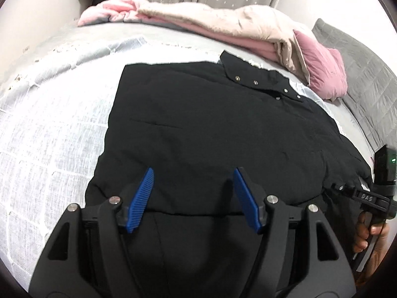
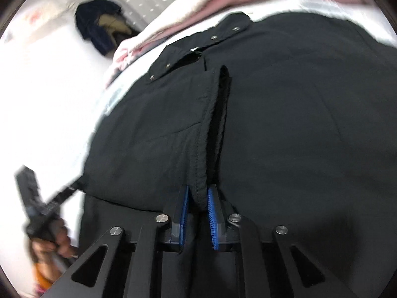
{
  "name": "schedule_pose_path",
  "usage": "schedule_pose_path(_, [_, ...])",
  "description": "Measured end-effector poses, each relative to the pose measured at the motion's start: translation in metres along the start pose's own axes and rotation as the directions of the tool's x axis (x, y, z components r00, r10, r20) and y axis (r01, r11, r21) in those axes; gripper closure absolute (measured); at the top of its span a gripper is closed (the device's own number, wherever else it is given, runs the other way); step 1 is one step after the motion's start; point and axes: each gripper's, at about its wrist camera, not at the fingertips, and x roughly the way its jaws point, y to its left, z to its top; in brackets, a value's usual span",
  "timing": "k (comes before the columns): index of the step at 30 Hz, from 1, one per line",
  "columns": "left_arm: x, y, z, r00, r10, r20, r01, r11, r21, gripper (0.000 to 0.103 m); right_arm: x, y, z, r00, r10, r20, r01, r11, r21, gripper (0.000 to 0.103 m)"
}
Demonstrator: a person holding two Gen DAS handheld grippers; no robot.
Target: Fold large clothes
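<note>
My left gripper [image 1: 193, 193] angled down, jaws apart, empty, over black jacket [image 1: 211, 129] on bed [image 1: 49, 129]. My right gripper [image 2: 198, 206] (at 3 o'clock) pinches its hem.

Left gripper [image 1: 193, 183]: pointed downward, blue pads spread apart, nothing between them.
Right gripper [image 2: 199, 198]: pointed downward, pads pinched onto a black cloth edge [image 2: 202, 149].
</note>
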Motion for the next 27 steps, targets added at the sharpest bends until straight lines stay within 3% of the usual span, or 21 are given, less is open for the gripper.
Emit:
schedule_pose_path(2, [0.001,-0.001,-0.006,0.999,-0.024,0.032,0.024,1.0,-0.001,0.036,-0.013,0.01,0.001,0.997,-0.031,0.075,0.036,0.997,-0.067,0.092])
schedule_pose_path(4, [0.011,-0.003,-0.011,1.0,-0.011,0.016,0.011,1.0,0.008,0.036,-0.021,0.016,0.003,0.982,-0.137,0.131,0.154,0.979,-0.131,0.094])
schedule_pose_path(6, [0.022,-0.01,-0.016,0.998,0.065,-0.004,-0.065,0.997,0.041,0.036,-0.005,0.013,0.001,0.901,-0.406,0.155,0.431,0.878,-0.206,0.095])
schedule_pose_path(7, [0.024,-0.017,-0.016,0.995,0.104,-0.008,-0.103,0.992,0.075,0.034,0.005,0.0,-0.002,0.872,-0.471,0.132,0.489,0.848,-0.205,0.095])
schedule_pose_path(9, [0.024,-0.029,-0.014,0.989,0.147,-0.029,-0.142,0.982,0.127,0.026,-0.007,-0.016,0.0,0.922,-0.368,0.124,0.382,0.914,-0.133,0.094])
schedule_pose_path(11, [0.02,-0.037,-0.014,0.987,0.153,-0.05,-0.145,0.978,0.149,0.021,-0.024,-0.03,0.008,0.95,-0.304,0.072,0.309,0.948,-0.073,0.088])
schedule_pose_path(12, [0.018,-0.037,-0.014,0.987,0.15,-0.055,-0.141,0.98,0.143,0.021,-0.034,-0.038,0.009,0.954,-0.294,0.065,0.297,0.954,-0.043,0.084])
schedule_pose_path(13, [0.012,-0.037,-0.015,0.988,0.143,-0.058,-0.135,0.983,0.121,0.021,-0.046,-0.048,0.01,0.953,-0.295,0.069,0.297,0.955,-0.014,0.072])
schedule_pose_path(14, [0.007,-0.035,-0.016,0.989,0.134,-0.063,-0.128,0.988,0.086,0.021,-0.054,-0.054,0.01,0.95,-0.3,0.08,0.301,0.954,0.009,0.053])
schedule_pose_path(16, [-0.004,-0.033,-0.019,0.993,0.087,-0.077,-0.086,0.996,0.018,0.021,-0.089,-0.085,0.009,0.933,-0.331,0.143,0.313,0.941,0.131,0.036])
schedule_pose_path(17, [-0.01,-0.031,-0.02,0.994,0.065,-0.083,-0.066,0.998,-0.012,0.021,-0.104,-0.101,0.006,0.927,-0.338,0.165,0.303,0.931,0.205,0.034])
schedule_pose_path(19, [-0.021,-0.033,-0.023,0.996,0.047,-0.082,-0.05,0.998,-0.043,0.021,-0.131,-0.139,-0.002,0.924,-0.334,0.186,0.252,0.898,0.361,0.034])
schedule_pose_path(21, [-0.036,-0.035,-0.027,0.997,0.039,-0.067,-0.043,0.997,-0.06,0.021,-0.154,-0.174,-0.011,0.918,-0.343,0.2,0.205,0.841,0.501,0.034])
schedule_pose_path(25, [-0.056,-0.032,-0.04,0.999,0.031,-0.038,-0.034,0.997,-0.066,0.019,-0.195,-0.257,-0.041,0.884,-0.437,0.166,0.18,0.646,0.742,0.033])
schedule_pose_path(27, [-0.056,-0.027,-0.045,0.999,0.034,-0.021,-0.036,0.996,-0.077,0.019,-0.213,-0.289,-0.052,0.88,-0.419,0.222,0.09,0.607,0.789,0.034])
